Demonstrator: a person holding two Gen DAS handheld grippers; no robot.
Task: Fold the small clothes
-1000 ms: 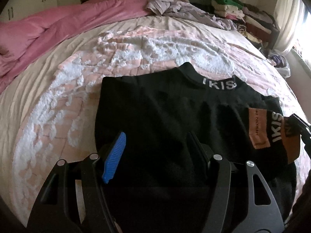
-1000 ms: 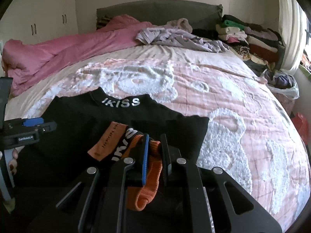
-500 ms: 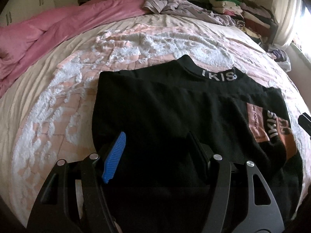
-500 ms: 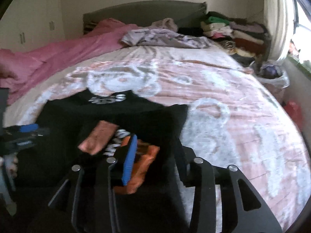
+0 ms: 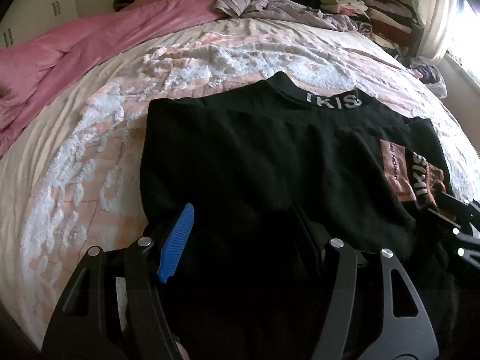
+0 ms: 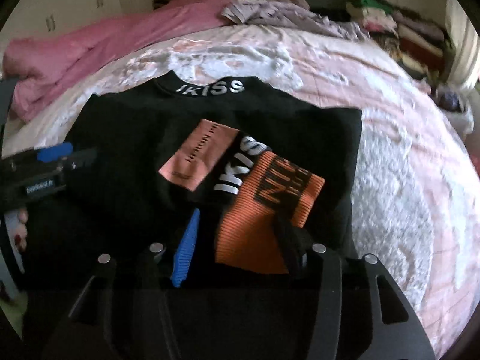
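On the bed (image 5: 75, 180), over a pink-and-white textured cover, a black garment (image 5: 270, 156) lies flat, its collar band lettered "IKISS" pointing toward the headboard. One sleeve, with an orange ribbed cuff (image 6: 270, 210) and a salmon patch, is folded in across the body of the garment.

Containers: none clearly visible. A white bag-like shape (image 6: 456, 111) sits past the far right edge of the bed; contents too blurred to identify.

Left gripper (image 5: 243, 231): jaws stand apart over the near hem of the black garment. Fabric lies between and beneath the fingers, but whether the pads touch it cannot be made out, since that area is very dark. Reads as open, holding nothing.

Right gripper (image 6: 240, 234): jaws opening. The orange cuff lies between them; the blue pad stands clear of the cloth, and the dark finger overlaps the cuff's edge without visibly pressing it. Cuff rests on the garment, released.

Hidden or unclear: near hem of the garment is cut off behind both gripper bodies. Right wrist view is motion-blurred. At its left edge a few fingertips of the person's hand show below the left gripper's body. A pink duvet (image 5: 75, 48), a crumpled lilac cloth (image 5: 270, 9) and a stack of folded clothes (image 5: 360, 3) sit at the far end of the bed; individual items in the stack cannot be told apart.
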